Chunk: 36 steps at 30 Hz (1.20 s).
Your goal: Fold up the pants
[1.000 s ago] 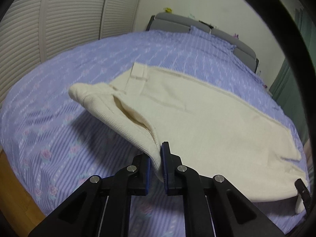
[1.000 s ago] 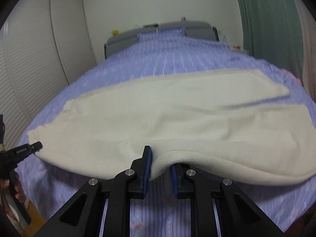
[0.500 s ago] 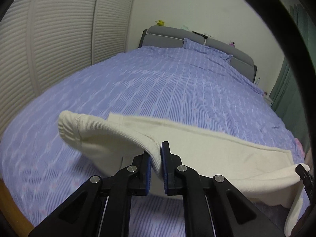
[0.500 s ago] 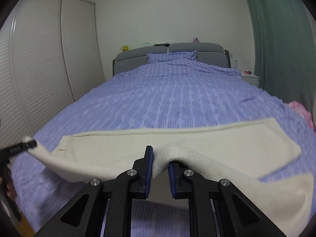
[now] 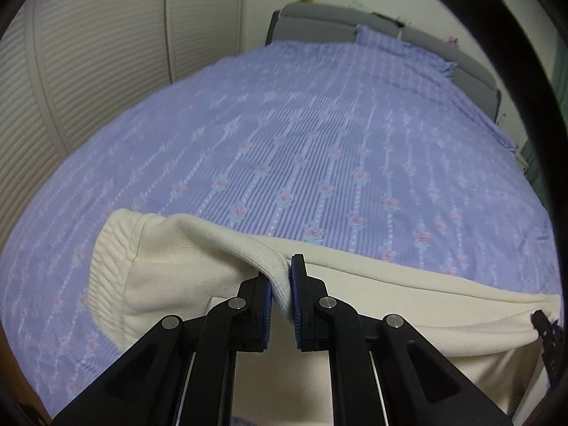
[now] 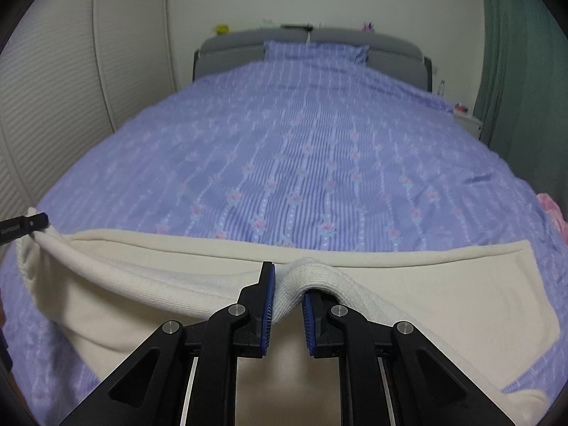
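Cream knit pants (image 5: 170, 269) lie across the near part of the bed, folded lengthwise. My left gripper (image 5: 282, 284) is shut on the ribbed edge of the pants near the waistband end, which bunches to its left. My right gripper (image 6: 288, 291) is shut on a raised fold of the same edge of the pants (image 6: 408, 284) nearer the leg end. The cloth hangs between the two grippers just above the bed. The left gripper's tip shows at the left edge of the right wrist view (image 6: 32, 222). The right gripper's tip shows at the right edge of the left wrist view (image 5: 545, 323).
The bed has a purple flowered cover (image 6: 301, 149), a matching pillow (image 6: 316, 53) and a grey headboard (image 6: 227, 49). White slatted wardrobe doors (image 5: 88, 71) stand on the left. A green curtain (image 6: 518, 53) hangs on the right. A pink item (image 6: 552, 209) lies at the bed's right edge.
Both grippers have carried the pants edge forward over the lower layer, then down toward the bed. The lifted cloth now covers most of the layer beneath.
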Tool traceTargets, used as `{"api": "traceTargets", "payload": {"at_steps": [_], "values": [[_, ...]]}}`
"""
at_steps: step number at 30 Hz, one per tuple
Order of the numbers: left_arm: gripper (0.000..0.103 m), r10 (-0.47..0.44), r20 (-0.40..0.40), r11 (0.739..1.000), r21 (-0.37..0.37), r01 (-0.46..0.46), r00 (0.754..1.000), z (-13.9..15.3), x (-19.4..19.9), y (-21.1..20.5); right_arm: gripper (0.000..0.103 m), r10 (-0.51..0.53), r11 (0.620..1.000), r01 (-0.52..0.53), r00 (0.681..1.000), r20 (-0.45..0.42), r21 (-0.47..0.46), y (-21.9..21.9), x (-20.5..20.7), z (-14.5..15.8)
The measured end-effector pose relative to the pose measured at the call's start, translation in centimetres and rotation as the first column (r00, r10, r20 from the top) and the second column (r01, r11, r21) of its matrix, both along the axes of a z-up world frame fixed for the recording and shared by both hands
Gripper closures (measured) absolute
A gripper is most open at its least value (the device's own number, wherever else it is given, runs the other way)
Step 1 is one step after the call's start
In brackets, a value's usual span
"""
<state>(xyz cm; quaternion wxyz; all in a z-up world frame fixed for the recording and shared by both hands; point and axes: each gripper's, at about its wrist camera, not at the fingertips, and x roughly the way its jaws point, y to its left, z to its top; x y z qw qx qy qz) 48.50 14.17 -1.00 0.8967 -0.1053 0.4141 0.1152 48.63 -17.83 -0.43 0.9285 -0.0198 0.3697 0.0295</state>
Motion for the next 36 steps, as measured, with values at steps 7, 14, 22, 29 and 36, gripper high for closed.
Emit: {"api": "traceTargets", "payload": {"at_steps": [7,14,22,29,36], "values": [[0.058,0.042,-0.107,0.991,0.127,-0.028,0.993,-3.2,3.2,-1.9,0.085,-0.013,1.000,0.011,0.994,-0.112,-0.022,0.5,3.5,-3.2],[0.026,-0.072,0.022,0.958,0.281,0.063,0.997,1.0,-1.3,-5.9,0.053,0.095,0.993,-0.082,0.985,-0.146,0.089,0.1,2.1,-1.7],[0.023,-0.287,0.085,0.926,0.280,0.253,0.954,5.4,-10.9,-12.2,0.041,0.202,0.979,-0.201,0.979,-0.023,0.036,-0.4,-8.0,2.7],[0.023,-0.451,0.110,0.866,0.292,0.405,0.886,6.8,-19.1,-19.1,0.041,0.214,0.977,-0.214,0.976,0.038,0.021,-5.6,-17.6,5.0],[0.023,-0.535,0.106,0.826,0.275,0.492,0.838,5.9,-25.1,-25.6,0.041,0.189,0.982,-0.190,0.980,0.057,0.001,-10.6,-24.9,5.6]]}}
